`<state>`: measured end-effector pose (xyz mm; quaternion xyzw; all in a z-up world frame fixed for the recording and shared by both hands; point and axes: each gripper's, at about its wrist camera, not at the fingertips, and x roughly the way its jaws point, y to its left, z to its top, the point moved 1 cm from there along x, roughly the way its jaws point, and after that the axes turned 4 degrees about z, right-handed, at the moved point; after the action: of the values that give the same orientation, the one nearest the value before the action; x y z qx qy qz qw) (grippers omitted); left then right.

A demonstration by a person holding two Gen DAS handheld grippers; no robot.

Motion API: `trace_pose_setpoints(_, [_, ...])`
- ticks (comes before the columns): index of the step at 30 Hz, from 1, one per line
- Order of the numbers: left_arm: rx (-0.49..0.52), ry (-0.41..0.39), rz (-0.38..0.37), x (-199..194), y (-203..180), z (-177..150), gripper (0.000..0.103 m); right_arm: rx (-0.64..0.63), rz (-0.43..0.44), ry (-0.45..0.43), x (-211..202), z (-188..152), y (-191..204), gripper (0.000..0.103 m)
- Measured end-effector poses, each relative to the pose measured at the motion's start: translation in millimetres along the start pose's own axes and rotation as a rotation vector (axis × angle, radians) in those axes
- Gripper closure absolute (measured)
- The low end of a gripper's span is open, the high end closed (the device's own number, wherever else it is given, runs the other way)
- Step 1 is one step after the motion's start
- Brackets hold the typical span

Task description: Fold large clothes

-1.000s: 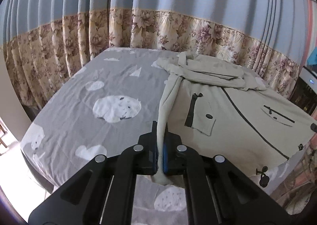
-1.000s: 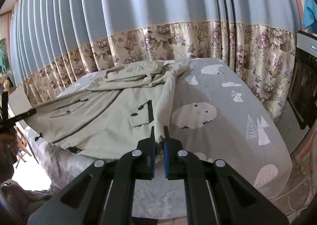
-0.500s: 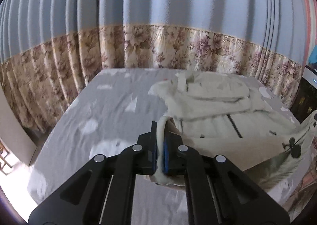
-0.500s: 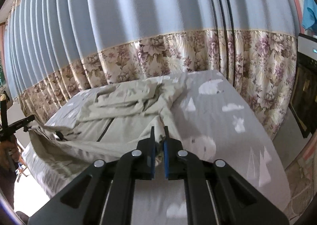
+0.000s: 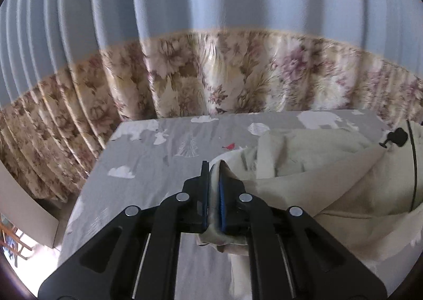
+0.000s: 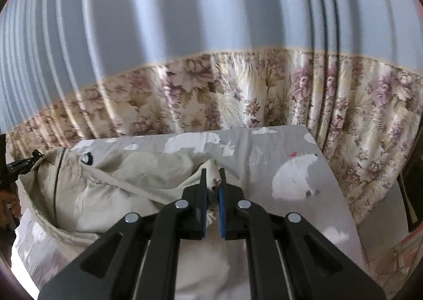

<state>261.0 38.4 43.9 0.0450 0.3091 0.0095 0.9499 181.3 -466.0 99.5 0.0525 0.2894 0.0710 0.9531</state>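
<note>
Both grippers carry the coat's [image 5: 343,189] hem over toward its collar end on the bed [image 5: 148,162]. The left gripper [image 5: 212,167] has its jaws easing open, cloth between them and pinched by the pads; the right gripper [image 6: 212,175] stays clenched on its corner. To fold well, I would keep both corners level and taut, lay the hem square on the shoulders, then release together.

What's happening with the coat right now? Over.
Left gripper opening, coat hem still between pads. Right gripper shut on hem. Coat half doubled over bed. Nothing blocking.
</note>
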Motion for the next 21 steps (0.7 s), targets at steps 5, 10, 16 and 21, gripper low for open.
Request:
trace_pose_setpoints(5, [0.030,0.079,0.070,94.7,-17.4,24.5,0.091,-0.017,-0.075,0.094,101.0,22.9,-6.7,0.096])
trace_pose_setpoints(10, [0.020,0.128,0.151,157.6,-21.6,30.1,0.062,-0.004,-0.147,0.175,172.0,19.5,-16.6,0.056])
trace_pose_setpoints(16, [-0.065,0.060,0.157,137.5,-0.3,38.7,0.017,0.066,-0.102,0.073,145.0,25.9,-25.7,0.025])
trace_pose_setpoints(21, [0.058,-0.012,0.034,90.3,-37.3,37.5,0.006,0.006,0.062,0.107,111.0,19.4,-1.5,0.017])
